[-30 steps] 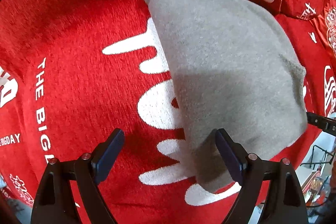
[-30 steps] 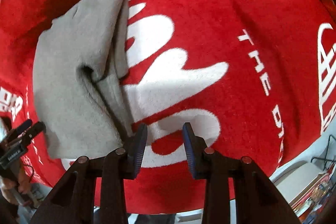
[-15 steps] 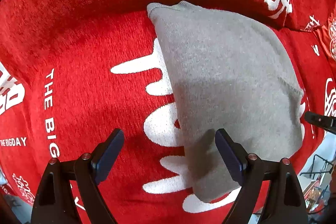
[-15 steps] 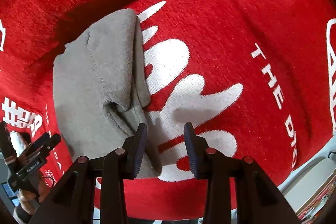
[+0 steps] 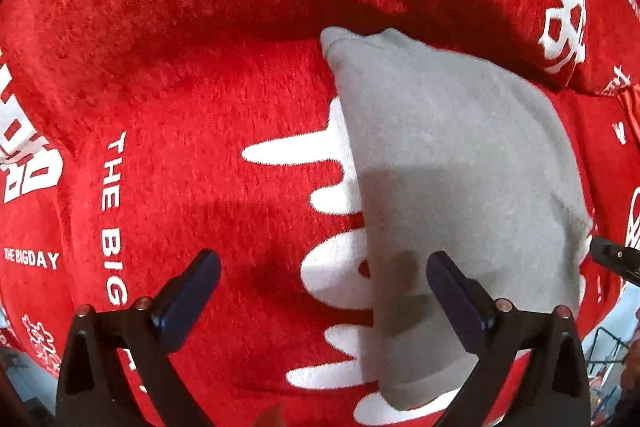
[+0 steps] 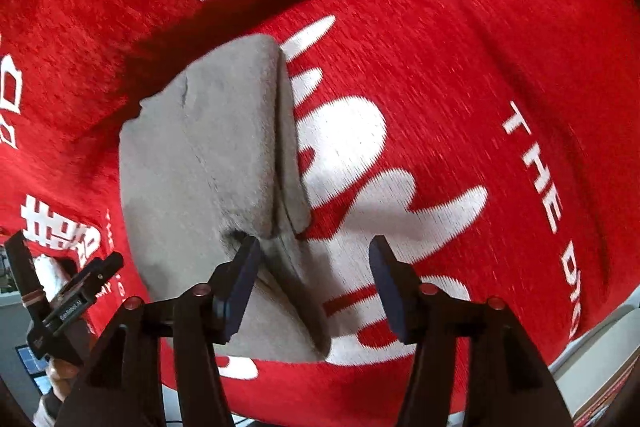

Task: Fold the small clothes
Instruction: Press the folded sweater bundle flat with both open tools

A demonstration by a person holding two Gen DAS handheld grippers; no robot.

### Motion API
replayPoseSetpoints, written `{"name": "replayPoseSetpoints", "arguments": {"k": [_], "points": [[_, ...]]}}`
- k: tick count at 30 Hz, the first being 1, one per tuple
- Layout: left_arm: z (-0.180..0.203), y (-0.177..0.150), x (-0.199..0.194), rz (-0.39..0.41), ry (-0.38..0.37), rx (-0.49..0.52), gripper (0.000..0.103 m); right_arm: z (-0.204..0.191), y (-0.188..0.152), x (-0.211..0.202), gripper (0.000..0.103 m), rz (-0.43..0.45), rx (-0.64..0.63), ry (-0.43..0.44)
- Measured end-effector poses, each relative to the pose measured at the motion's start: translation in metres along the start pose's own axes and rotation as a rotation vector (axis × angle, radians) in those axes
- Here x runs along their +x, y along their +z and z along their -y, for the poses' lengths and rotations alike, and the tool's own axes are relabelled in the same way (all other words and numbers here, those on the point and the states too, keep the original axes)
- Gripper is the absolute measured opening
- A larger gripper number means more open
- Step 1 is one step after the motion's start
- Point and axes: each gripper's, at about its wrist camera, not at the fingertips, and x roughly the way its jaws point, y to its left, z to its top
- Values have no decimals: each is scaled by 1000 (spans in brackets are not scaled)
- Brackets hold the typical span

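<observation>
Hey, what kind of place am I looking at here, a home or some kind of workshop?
Probably a home, on a bed or sofa: a plush red blanket with white lettering covers a soft, cushioned surface, and a folded gray garment lies on it. Only cluttered slivers of the room show at the picture edges, so this is uncertain.

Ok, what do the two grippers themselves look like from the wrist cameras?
Both match: the left gripper and right gripper each have two black fingers ending in flat dark navy pads, with small red-capped pivot screws on the linkage. No cables or sleeves show. In the right view, the other gripper's body carries a small white label.
</observation>
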Motion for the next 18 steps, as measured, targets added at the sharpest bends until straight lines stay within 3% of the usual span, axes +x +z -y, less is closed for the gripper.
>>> {"name": "replayPoseSetpoints", "arguments": {"k": [9,16,18], "points": [[6,15,9,-23,-46,-24,103,1,22,1,62,12,52,81],[10,20,16,-40,-40,-32,103,-14,33,8,61,6,-12,89],[10,20,19,-50,-53,-38,103,-17,35,12,48,-1,-36,86]]}}
